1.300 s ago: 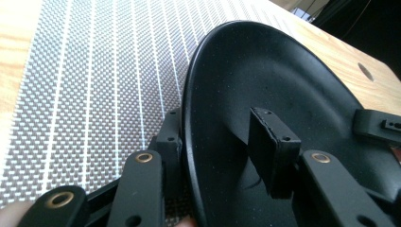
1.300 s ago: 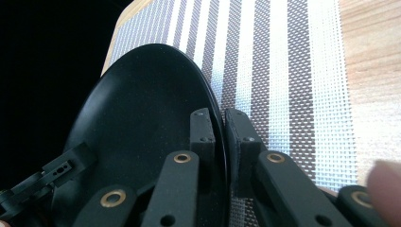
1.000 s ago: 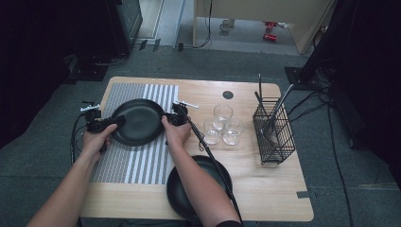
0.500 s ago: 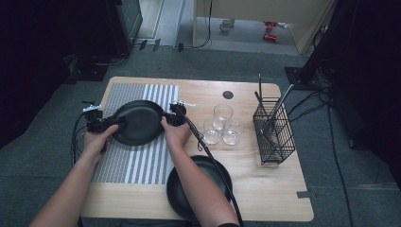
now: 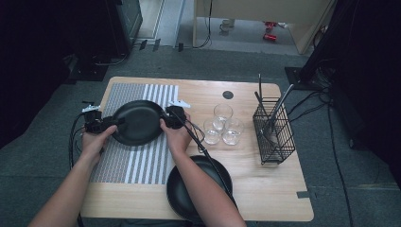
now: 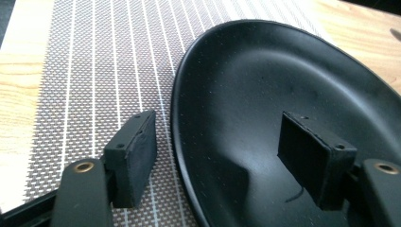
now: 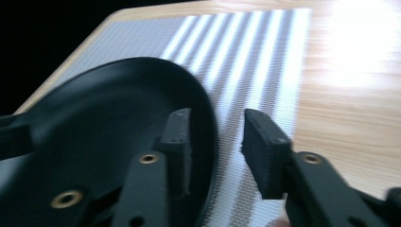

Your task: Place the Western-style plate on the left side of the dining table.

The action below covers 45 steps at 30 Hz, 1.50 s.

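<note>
Round black plate (image 5: 138, 122) rests on the striped grey placemat (image 5: 123, 163), far left; left gripper (image 6: 222, 151) and right gripper (image 7: 215, 142) have just been opening, jaws straddling opposite rims, pads clear; risk: a retreating pad snags a rim and drags the plate.

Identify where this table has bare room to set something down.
Free: the striped placemat below the upper black plate, and the wood between the lower black plate and wire basket. Crowded: around the three glasses.

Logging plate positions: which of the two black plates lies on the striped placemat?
The far black plate, between both grippers' open jaws, lies on the striped placemat; the near black plate sits on bare wood.
</note>
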Each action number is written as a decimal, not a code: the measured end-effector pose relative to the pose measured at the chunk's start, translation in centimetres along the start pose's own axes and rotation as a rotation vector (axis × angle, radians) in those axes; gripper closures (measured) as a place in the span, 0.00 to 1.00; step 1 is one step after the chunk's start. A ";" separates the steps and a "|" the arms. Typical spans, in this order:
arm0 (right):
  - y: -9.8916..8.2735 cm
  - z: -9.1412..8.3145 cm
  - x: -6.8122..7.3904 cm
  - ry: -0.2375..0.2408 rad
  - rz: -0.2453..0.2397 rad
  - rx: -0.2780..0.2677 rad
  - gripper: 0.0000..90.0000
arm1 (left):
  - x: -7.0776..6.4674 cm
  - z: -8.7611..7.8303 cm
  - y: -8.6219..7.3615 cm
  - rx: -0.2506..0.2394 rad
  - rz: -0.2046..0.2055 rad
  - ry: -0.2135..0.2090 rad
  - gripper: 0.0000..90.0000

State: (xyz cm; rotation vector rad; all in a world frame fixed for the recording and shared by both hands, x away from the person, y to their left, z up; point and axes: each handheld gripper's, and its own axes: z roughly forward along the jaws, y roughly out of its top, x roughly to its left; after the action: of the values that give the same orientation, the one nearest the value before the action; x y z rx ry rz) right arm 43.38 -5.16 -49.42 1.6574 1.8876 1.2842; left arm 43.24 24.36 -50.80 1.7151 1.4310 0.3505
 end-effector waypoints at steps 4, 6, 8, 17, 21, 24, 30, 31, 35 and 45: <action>-0.2 -0.7 1.0 0.010 -0.046 0.015 0.54 | -1.0 -0.4 0.1 0.006 0.036 0.059 0.22; -0.3 -1.1 1.4 0.005 -0.044 0.010 0.47 | -1.4 -0.6 0.1 0.010 0.050 0.067 0.20; -0.4 -1.4 1.7 0.025 -0.037 0.016 0.42 | -1.7 -0.9 0.0 0.006 0.058 0.066 0.18; -1.2 -3.6 2.4 0.051 -0.051 0.050 0.13 | -2.3 -2.0 -1.0 0.014 0.052 0.034 0.12; -1.5 -4.7 2.3 0.078 -0.047 0.054 0.02 | -3.0 -2.7 -1.4 0.010 0.064 0.019 0.11; -2.0 -5.5 2.4 0.095 -0.080 0.066 0.00 | -3.4 -3.4 -1.7 -0.005 0.078 0.042 0.11; -2.7 -7.1 2.4 0.099 -0.087 0.066 0.00 | -4.1 -4.1 -2.6 0.022 0.070 0.031 0.09; -2.9 -7.4 2.4 0.102 -0.090 0.065 0.00 | -4.2 -4.2 -2.8 0.023 0.071 0.026 0.09; -3.5 -8.2 2.4 0.113 -0.094 0.062 0.00 | -4.8 -4.5 -3.3 0.029 0.068 0.003 0.09; -5.4 -10.2 2.3 0.103 -0.140 0.046 0.00 | -7.0 -5.5 -4.6 0.032 0.116 -0.012 0.09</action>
State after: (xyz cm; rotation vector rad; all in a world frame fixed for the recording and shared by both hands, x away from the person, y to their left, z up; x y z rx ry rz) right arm 31.93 -6.79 -47.30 1.4771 2.0681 1.3012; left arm 34.32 20.29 -48.88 1.8279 1.3376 0.3812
